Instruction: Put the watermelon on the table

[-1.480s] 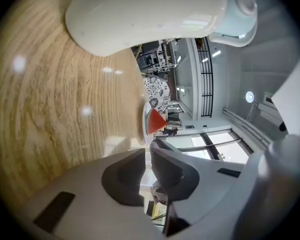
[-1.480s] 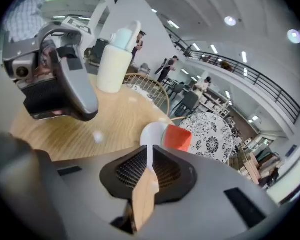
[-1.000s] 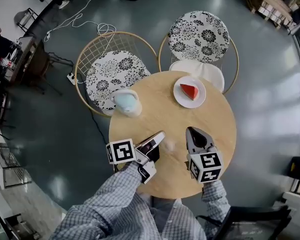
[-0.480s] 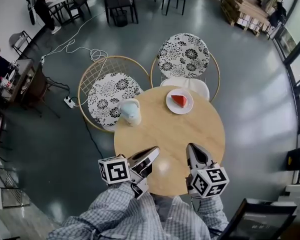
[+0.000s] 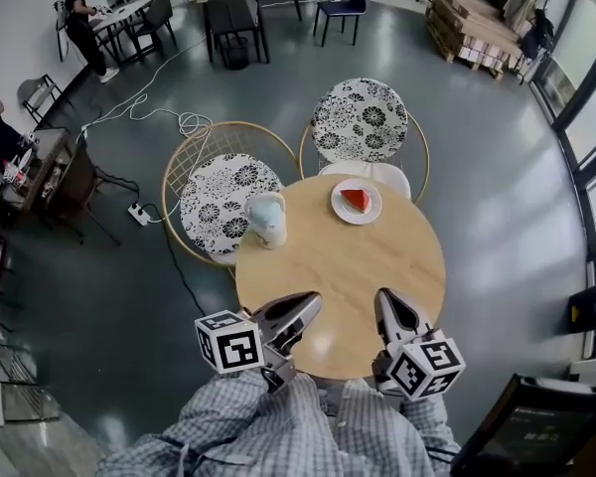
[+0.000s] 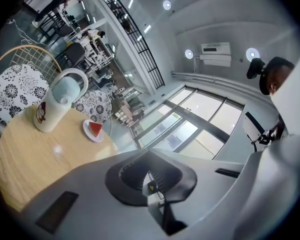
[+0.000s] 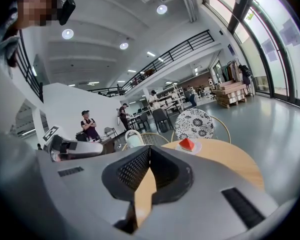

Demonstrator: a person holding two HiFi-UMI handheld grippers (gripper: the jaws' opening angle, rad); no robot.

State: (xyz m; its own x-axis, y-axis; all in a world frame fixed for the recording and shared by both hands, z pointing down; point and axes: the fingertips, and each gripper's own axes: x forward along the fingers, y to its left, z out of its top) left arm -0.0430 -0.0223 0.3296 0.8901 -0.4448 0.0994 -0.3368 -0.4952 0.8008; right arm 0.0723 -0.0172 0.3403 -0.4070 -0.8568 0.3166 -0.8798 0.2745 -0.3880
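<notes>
The watermelon (image 5: pixel 356 200) sat on a plate (image 5: pixel 339 211) at the bench's (image 5: pixel 348 266) 12 o'clock. The left gripper (image 5: pixel 306 306) and right gripper (image 5: pixel 385 302) hovered at 6 o'clock, jaws pressed together and empty. Lifting the watermelon would likely need wide jaws and a gentle pinch. One watermelon, one plate, one jug (image 5: pixel 268 219), two chairs (image 5: pixel 228 192).

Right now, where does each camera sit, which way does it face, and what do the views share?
Head view: on the person's head, facing steeply down at the round table, showing the left tool, right tool and checked sleeves.
Left gripper view: on the left tool, tilted, facing across the table toward the windows; its shut jaws and the person's head show.
Right gripper view: on the right tool, facing the patterned chair; its shut jaws and the person's head show.
Shared: all three show the watermelon slice on its plate.
</notes>
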